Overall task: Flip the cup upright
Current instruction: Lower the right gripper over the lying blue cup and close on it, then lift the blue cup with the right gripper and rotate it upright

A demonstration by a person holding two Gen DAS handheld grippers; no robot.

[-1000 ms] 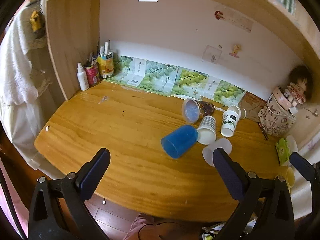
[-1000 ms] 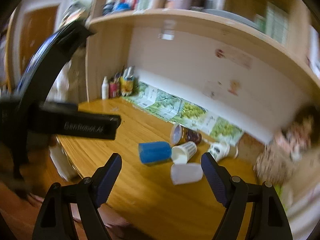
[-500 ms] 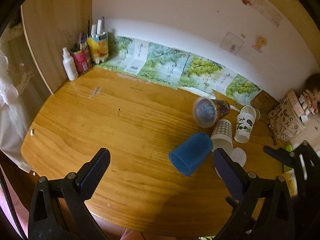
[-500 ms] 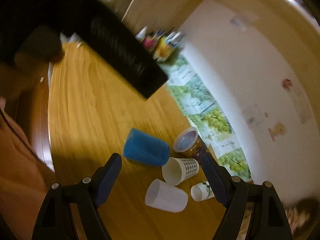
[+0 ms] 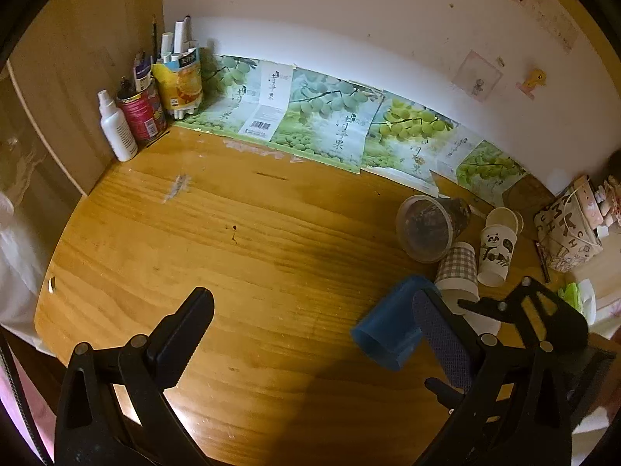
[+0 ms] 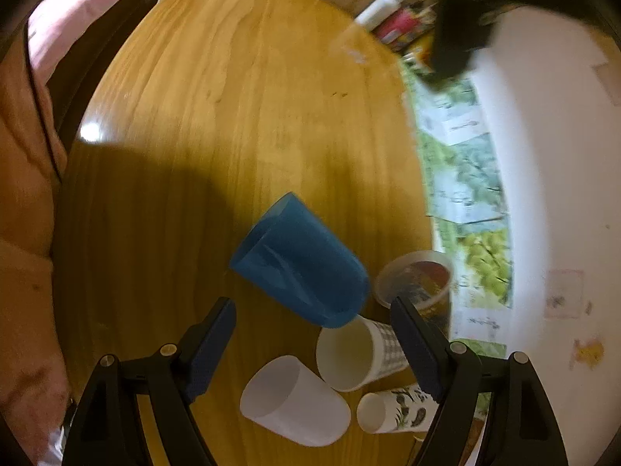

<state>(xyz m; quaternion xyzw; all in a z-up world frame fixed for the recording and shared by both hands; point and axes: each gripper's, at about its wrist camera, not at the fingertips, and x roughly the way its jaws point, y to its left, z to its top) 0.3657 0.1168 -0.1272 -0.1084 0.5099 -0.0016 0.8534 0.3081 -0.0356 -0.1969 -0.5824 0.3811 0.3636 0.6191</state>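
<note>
Several cups lie on their sides on the wooden desk (image 5: 252, 256). A blue cup (image 5: 388, 324) (image 6: 299, 268) lies nearest. Beside it are a checked paper cup (image 5: 456, 272) (image 6: 361, 353), a white plastic cup (image 6: 295, 400), a panda cup (image 5: 495, 254) (image 6: 396, 411) and a clear lidded cup (image 5: 427, 227) (image 6: 417, 279). My left gripper (image 5: 314, 318) is open and empty above the desk, left of the blue cup. My right gripper (image 6: 312, 330) is open and empty, above the cup cluster; it also shows in the left wrist view (image 5: 524, 310).
A white spray bottle (image 5: 116, 128), a red can (image 5: 141, 114) and a yellow carton with pens (image 5: 180, 81) stand in the back left corner. Grape-print cartons (image 5: 330, 124) line the back wall. A patterned bag (image 5: 568, 229) sits at the right.
Both grippers have moved forward and lower over the desk. The right gripper has swung over the cups and rolled, so its view has turned. No cup has moved.
</note>
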